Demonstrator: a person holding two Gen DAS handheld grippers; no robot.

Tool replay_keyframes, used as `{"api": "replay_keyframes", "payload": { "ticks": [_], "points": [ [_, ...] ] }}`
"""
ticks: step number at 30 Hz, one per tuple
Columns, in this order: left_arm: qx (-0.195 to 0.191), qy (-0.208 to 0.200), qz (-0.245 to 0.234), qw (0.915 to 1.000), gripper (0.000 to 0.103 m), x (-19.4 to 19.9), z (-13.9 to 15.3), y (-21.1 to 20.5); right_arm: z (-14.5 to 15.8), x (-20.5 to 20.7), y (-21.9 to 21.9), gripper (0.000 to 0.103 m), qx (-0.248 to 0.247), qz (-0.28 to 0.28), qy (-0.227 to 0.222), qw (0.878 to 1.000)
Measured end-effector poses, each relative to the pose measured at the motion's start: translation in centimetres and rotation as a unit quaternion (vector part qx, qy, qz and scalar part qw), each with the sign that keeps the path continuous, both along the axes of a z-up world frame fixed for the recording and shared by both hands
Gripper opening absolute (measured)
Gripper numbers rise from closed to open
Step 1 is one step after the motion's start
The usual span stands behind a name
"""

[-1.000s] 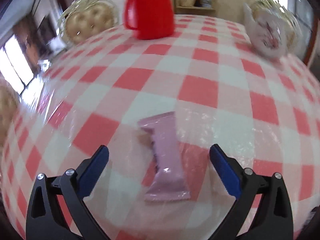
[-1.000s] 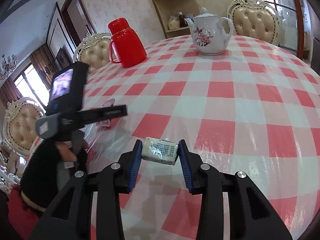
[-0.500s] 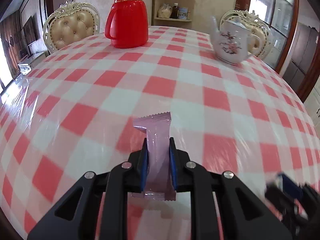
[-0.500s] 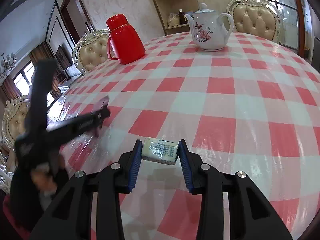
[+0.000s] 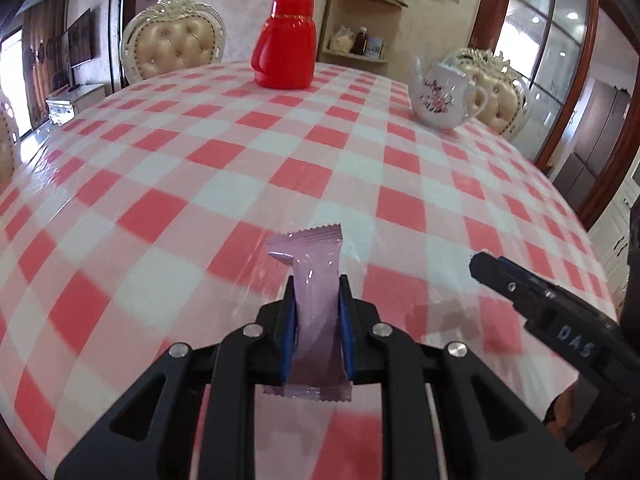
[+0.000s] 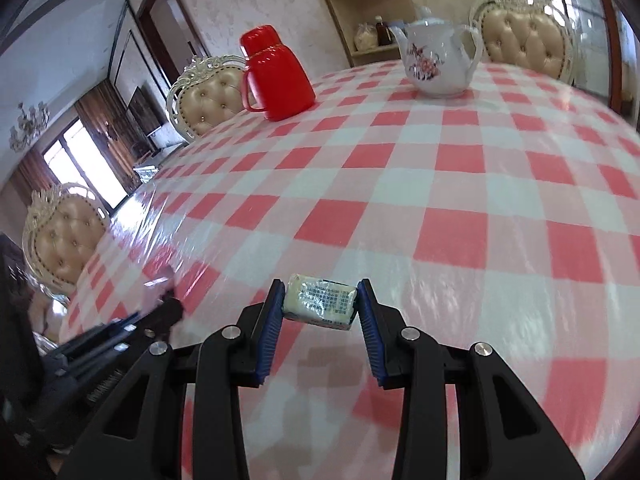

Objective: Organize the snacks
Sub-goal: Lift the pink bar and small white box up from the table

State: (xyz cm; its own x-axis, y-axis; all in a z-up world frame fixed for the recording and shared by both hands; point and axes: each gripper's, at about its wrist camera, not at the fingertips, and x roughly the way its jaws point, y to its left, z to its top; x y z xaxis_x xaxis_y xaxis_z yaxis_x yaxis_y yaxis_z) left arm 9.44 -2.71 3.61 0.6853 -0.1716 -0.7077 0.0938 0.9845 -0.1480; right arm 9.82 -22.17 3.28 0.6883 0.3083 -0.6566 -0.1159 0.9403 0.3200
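A long pale purple snack packet (image 5: 316,292) stands pinched between the blue pads of my left gripper (image 5: 317,292), which is shut on it above the red-and-white checked table (image 5: 224,184). Its crimped top end pokes out past the fingertips. In the right wrist view, my right gripper (image 6: 320,300) is shut on a small white wrapped snack (image 6: 320,303) with blue print, held sideways just over the cloth. The right gripper shows as a black finger (image 5: 532,296) at the right of the left wrist view. The left gripper appears blurred at lower left (image 6: 120,336) of the right wrist view.
A red jug (image 5: 286,42) and a white flowered teapot (image 5: 442,96) stand at the far side of the table. Padded cream chairs (image 5: 172,46) ring the table. A wooden shelf (image 5: 360,20) with jars hangs on the back wall.
My left gripper closed on the purple packet, lifted it off the table and carried it toward the right gripper. The right gripper kept its hold on the white snack and shifted a little.
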Motion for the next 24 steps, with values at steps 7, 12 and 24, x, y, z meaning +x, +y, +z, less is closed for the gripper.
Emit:
{"api": "replay_keyframes", "payload": {
  "ticks": [7,12,24],
  "points": [
    [-0.002,0.001,-0.013,0.9999,0.019,-5.3,-0.3,-0.2,0.0,-6.3,1.1,0.037,-0.019,0.006,-0.009,1.0],
    [-0.004,-0.004,-0.016,0.9999,0.019,-7.8,-0.1,0.0,-0.4,-9.0,0.9,0.037,-0.005,-0.001,-0.003,1.0],
    [0.0,-0.014,-0.02,0.9997,0.019,-14.0,1.1,2.0,-0.1,-14.7,1.8,0.037,0.009,-0.001,-0.008,1.0]
  ]
}}
